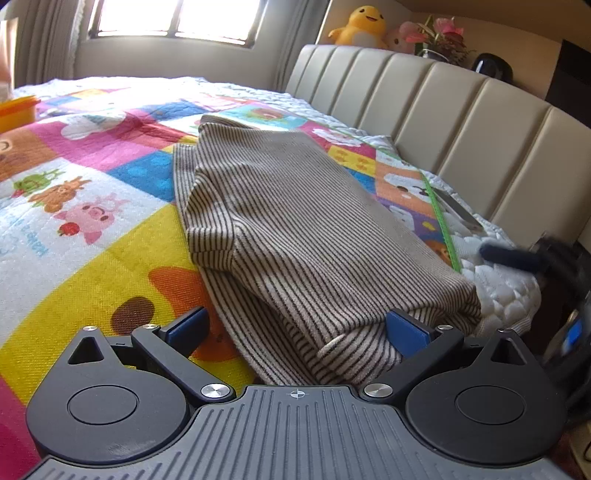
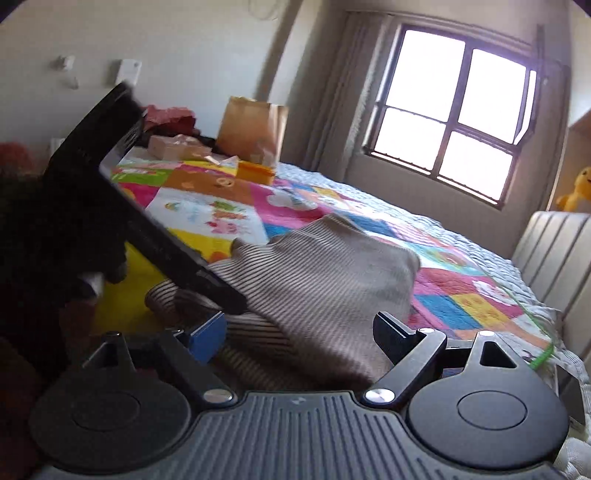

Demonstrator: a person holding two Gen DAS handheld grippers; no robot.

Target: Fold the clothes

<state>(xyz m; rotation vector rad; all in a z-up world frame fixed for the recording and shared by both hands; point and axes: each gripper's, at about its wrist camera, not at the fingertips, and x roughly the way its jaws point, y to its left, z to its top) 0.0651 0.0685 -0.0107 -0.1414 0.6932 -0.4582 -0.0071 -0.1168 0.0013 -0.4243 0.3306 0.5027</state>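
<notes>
A beige garment with thin dark stripes (image 1: 288, 221) lies folded over on the colourful quilt (image 1: 92, 184). My left gripper (image 1: 299, 328) is open, its blue-padded fingers on either side of the garment's near folded edge. In the right wrist view the same garment (image 2: 325, 280) lies ahead. My right gripper (image 2: 301, 332) is open just above its near edge. The left gripper's black body (image 2: 122, 192) crosses that view on the left, over the cloth. The right gripper shows blurred at the right edge of the left wrist view (image 1: 524, 258).
A padded beige headboard (image 1: 443, 110) runs along the right side of the bed, with plush toys (image 1: 360, 26) and flowers on it. An orange box (image 2: 255, 171), a paper bag (image 2: 255, 125) and parcels sit at the bed's far end. A window (image 2: 450, 107) is beyond.
</notes>
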